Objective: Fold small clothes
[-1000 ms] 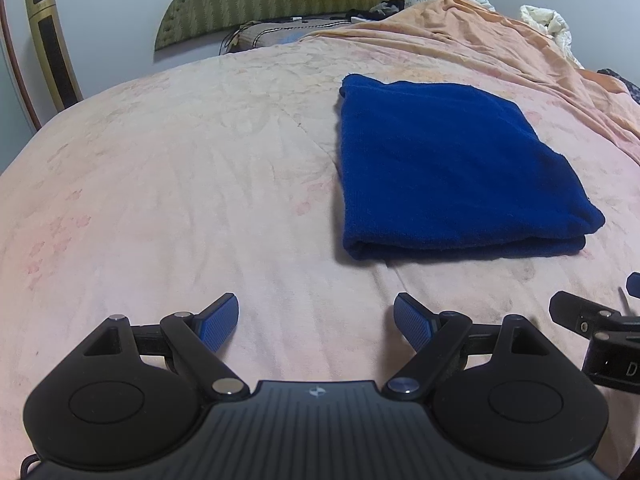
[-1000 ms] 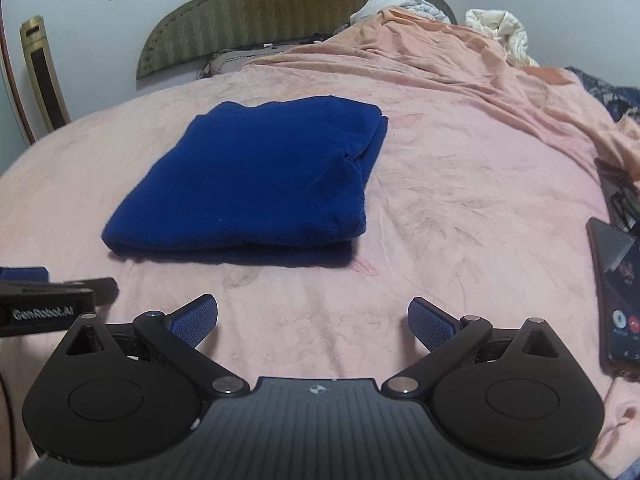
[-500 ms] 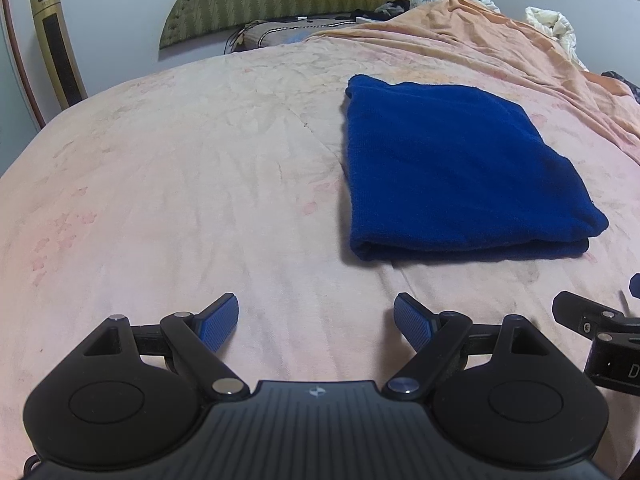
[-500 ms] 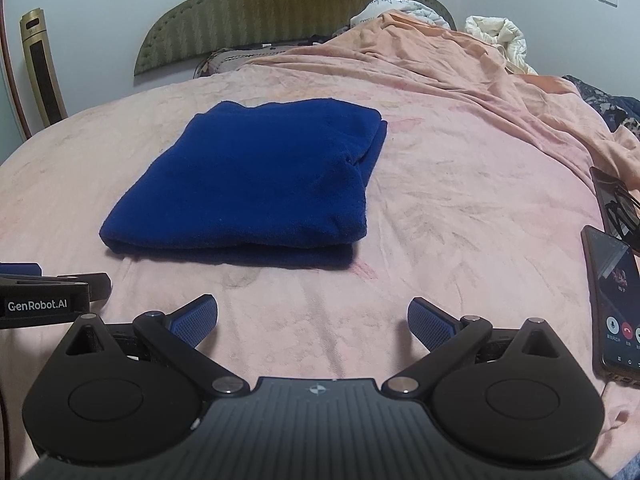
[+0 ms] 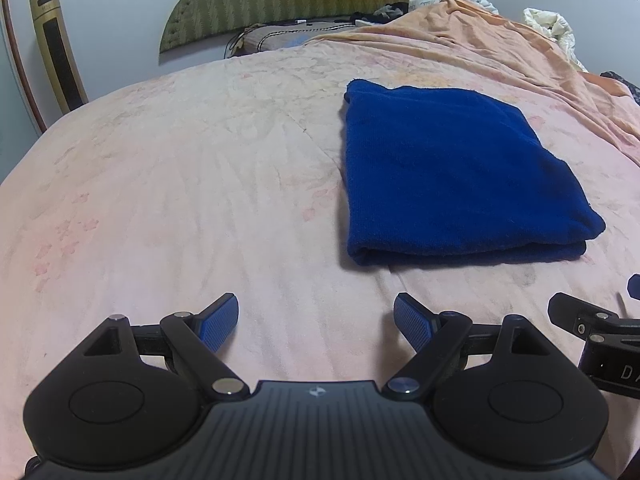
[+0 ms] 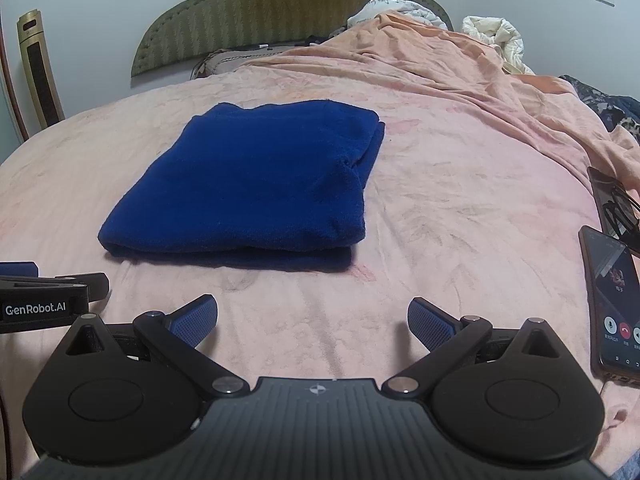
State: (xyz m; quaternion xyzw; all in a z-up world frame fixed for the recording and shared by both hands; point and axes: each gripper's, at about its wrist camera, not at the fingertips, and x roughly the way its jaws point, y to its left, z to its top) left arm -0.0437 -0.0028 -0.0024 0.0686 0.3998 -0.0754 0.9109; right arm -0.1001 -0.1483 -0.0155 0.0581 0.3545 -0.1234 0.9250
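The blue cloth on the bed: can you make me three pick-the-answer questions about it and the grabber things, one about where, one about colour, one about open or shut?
1. Where does the blue cloth lie?
A. on the pink bedspread
B. on the floor
C. on a chair

2. What colour are the gripper pads?
A. red
B. blue
C. yellow

3. How are the left gripper and the right gripper?
A. both shut on the cloth
B. one open, one shut
C. both open, holding nothing

Answers:
1 A, it lies folded flat on the bedspread.
2 B, the ribbed pads are blue on black arms.
3 C, the fingers stand wide apart, short of the cloth.
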